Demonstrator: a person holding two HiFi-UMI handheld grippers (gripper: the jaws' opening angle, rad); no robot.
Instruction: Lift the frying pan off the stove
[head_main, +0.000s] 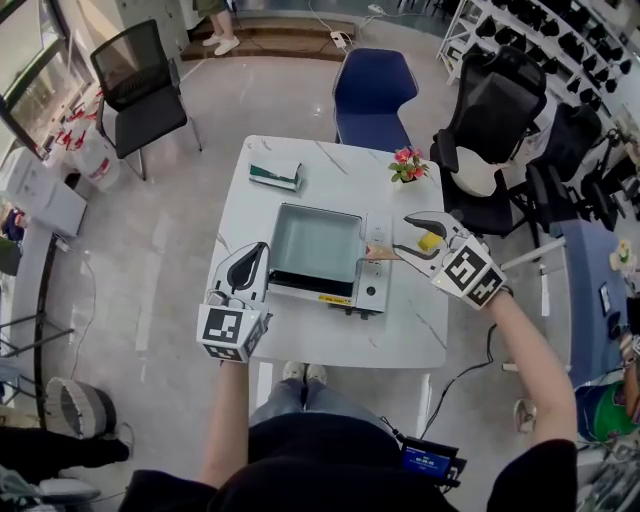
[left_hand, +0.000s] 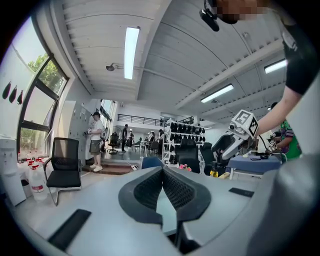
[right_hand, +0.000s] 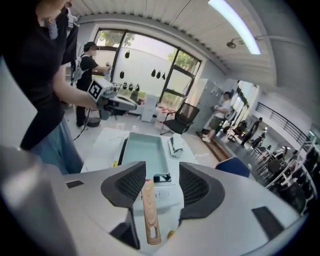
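A rectangular pale-teal frying pan (head_main: 315, 243) sits on a portable stove (head_main: 372, 291) in the middle of the white table. Its wooden handle (head_main: 381, 253) points right. My right gripper (head_main: 402, 234) is open with its jaws on either side of that handle. In the right gripper view the handle (right_hand: 149, 210) runs between the jaws close to the left one, with the pan (right_hand: 144, 150) beyond; I cannot tell whether it touches. My left gripper (head_main: 258, 252) is shut and holds nothing, just left of the stove. In its own view the left gripper (left_hand: 162, 175) has its jaws pressed together.
A green-and-white tissue box (head_main: 275, 175) lies at the table's far left, and a small flower pot (head_main: 408, 165) stands at the far right. A yellow object (head_main: 430, 241) lies under my right gripper. A blue chair (head_main: 373, 92) and black chairs (head_main: 140, 85) surround the table (head_main: 300, 335).
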